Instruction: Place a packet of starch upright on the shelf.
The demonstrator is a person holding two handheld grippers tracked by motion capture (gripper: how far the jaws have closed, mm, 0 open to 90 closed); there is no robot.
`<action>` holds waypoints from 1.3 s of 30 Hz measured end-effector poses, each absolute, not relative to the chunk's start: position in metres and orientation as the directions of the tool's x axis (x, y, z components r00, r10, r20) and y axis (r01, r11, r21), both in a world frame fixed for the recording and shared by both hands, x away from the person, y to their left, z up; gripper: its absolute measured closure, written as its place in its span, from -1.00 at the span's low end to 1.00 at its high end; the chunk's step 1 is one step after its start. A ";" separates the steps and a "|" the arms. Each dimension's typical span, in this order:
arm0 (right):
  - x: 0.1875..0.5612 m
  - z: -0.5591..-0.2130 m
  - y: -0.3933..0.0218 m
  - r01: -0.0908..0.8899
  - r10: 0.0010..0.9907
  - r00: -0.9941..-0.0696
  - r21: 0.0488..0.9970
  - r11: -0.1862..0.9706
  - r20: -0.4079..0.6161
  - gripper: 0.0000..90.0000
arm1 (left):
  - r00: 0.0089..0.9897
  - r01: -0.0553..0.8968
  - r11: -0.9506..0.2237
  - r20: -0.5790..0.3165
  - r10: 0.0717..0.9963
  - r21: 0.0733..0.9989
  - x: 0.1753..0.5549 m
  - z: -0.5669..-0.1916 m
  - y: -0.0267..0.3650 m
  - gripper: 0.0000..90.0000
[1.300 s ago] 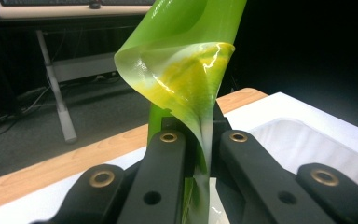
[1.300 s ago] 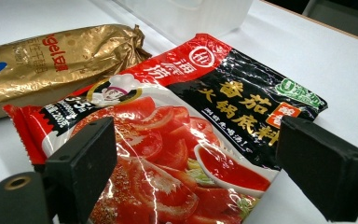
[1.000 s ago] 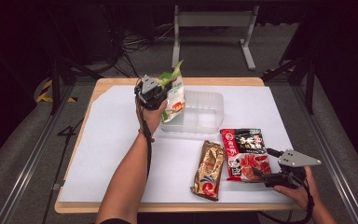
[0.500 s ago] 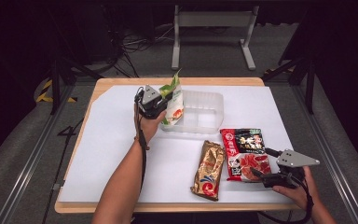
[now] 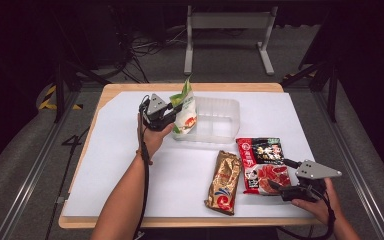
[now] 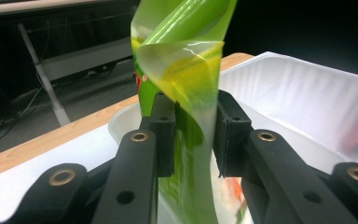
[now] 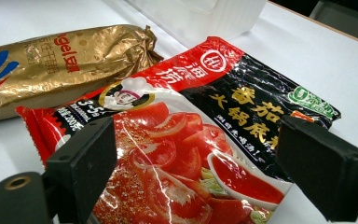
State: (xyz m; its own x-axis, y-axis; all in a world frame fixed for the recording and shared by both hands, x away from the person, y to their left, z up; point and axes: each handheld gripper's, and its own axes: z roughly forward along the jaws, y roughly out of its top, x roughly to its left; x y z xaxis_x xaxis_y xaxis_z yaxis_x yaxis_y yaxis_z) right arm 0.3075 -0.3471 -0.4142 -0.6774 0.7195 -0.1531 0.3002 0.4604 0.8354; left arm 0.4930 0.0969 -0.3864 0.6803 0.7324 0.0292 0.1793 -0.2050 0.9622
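Green pouch point(image 6: 186, 70): light, floppy, slick film; best taken at top seal. Left gripper point(image 6: 193, 135) jaws just easing apart, pouch between, over clear bin point(image 5: 215, 117). Right gripper point(image 7: 191, 158) spread wide, empty.

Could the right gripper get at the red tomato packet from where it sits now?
Probably yes. The right gripper sits at the near edge of the red tomato packet, its jaws open wide, one to each side of it. Nothing lies between them; the gold packet lies off to one side.

Gold packet point(image 5: 224, 182) beside red packet point(image 5: 262, 164)
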 end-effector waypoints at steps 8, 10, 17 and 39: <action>0.309 -0.415 -0.346 0.310 0.719 -0.681 0.834 0.457 -0.142 -0.70 | 0.704 0.153 -0.246 0.069 0.706 0.957 0.472 -0.382 0.112 0.58; 0.309 -0.415 -0.346 0.308 0.717 -0.682 0.832 0.461 -0.145 -0.70 | 0.711 0.148 -0.268 0.086 0.698 0.952 0.466 -0.382 0.114 0.58; 0.309 -0.415 -0.344 0.309 0.715 -0.685 0.831 0.462 -0.143 -0.70 | 0.717 0.144 -0.310 0.117 0.687 0.940 0.447 -0.381 0.123 0.41; 0.322 -0.408 -0.328 0.290 0.691 -0.708 0.834 0.470 -0.144 -0.68 | 0.753 0.188 -0.481 0.188 0.630 0.856 0.376 -0.390 0.165 -0.60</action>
